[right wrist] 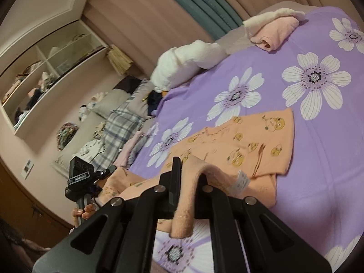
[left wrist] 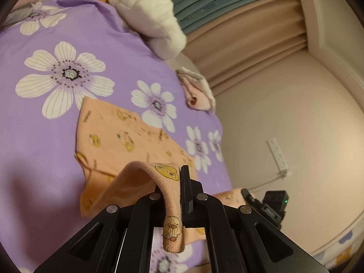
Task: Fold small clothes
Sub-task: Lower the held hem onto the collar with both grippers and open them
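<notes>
- Holding the small peach cotton top with yellow bear prints on the purple flowered bed sheet.
- My left tool and right tool each pinch one edge, lifted up.
- Next I think I carry both edges across and lay them flat.

Little can be read here. On the other gripper's black camera unit, at the lower left of your right wrist view, a small white brand line runs along its front edge; it seems to begin "Gen", and the rest is too small to make out. On the teal curtain folds, at the top of your left wrist view, pale capital letters run along one fold, too blurred to read. The orange garment carries a short printed word near its upper left edge, and the white tag on it carries print, both illegible.
</notes>
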`<state>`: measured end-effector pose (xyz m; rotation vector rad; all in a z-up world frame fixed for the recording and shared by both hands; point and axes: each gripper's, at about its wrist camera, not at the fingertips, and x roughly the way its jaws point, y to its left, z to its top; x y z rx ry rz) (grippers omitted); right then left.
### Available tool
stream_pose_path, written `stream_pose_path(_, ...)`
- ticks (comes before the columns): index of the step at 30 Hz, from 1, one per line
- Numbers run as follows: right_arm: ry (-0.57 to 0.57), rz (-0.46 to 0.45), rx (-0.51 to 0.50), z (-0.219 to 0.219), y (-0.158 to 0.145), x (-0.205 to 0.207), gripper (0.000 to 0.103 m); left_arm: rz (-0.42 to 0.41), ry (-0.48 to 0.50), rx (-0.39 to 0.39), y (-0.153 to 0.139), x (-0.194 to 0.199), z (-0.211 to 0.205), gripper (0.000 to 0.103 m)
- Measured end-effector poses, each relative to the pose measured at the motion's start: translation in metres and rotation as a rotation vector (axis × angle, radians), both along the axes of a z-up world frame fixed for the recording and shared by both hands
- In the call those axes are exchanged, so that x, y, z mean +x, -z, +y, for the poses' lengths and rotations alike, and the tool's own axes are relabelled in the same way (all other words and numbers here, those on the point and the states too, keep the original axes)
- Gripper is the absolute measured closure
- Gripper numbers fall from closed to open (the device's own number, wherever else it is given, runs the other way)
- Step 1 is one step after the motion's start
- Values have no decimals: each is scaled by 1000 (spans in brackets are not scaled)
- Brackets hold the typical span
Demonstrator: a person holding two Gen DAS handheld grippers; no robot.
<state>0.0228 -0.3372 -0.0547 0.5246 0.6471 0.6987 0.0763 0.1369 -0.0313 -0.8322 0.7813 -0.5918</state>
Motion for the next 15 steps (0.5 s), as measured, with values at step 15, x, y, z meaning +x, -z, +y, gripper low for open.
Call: stream_pose_path(15, 114, 203, 44, -12, 38, 116, 96, 166, -13, -1, 48, 103, 3, 103)
